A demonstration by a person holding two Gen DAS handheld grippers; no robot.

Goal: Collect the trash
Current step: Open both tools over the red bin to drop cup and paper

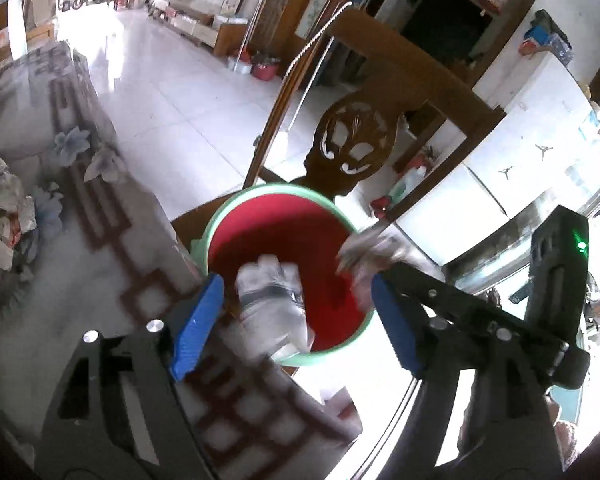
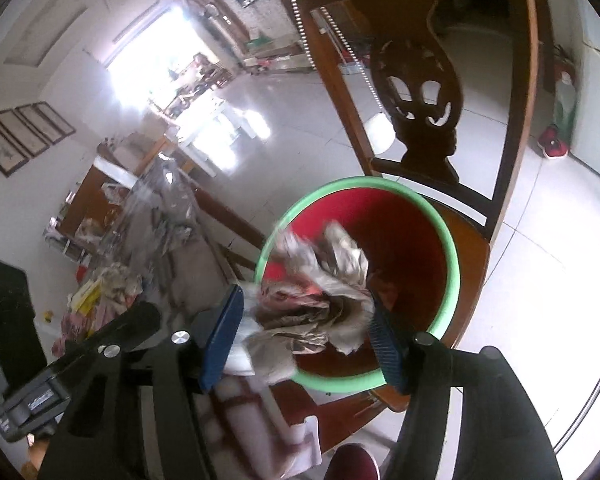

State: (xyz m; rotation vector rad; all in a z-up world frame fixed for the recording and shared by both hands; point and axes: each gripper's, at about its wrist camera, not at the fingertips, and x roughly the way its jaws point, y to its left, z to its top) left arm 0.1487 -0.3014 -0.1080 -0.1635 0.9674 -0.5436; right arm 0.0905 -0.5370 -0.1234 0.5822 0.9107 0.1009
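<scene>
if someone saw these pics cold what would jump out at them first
The red bin with a green rim on the wooden chair beside the table draws the eye. Over it, a blurred clear plastic bottle sits between the wide-apart jaws of the left gripper, seemingly dropping in. The right gripper holds a crumpled paper wad above the bin; more crumpled paper lies on the table.

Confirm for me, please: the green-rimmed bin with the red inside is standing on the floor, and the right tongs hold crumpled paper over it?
Not quite: the bin stands on the seat of the wooden chair, not on the floor, as the right wrist view shows. The rest holds: the right tongs grip crumpled paper over it.
</scene>
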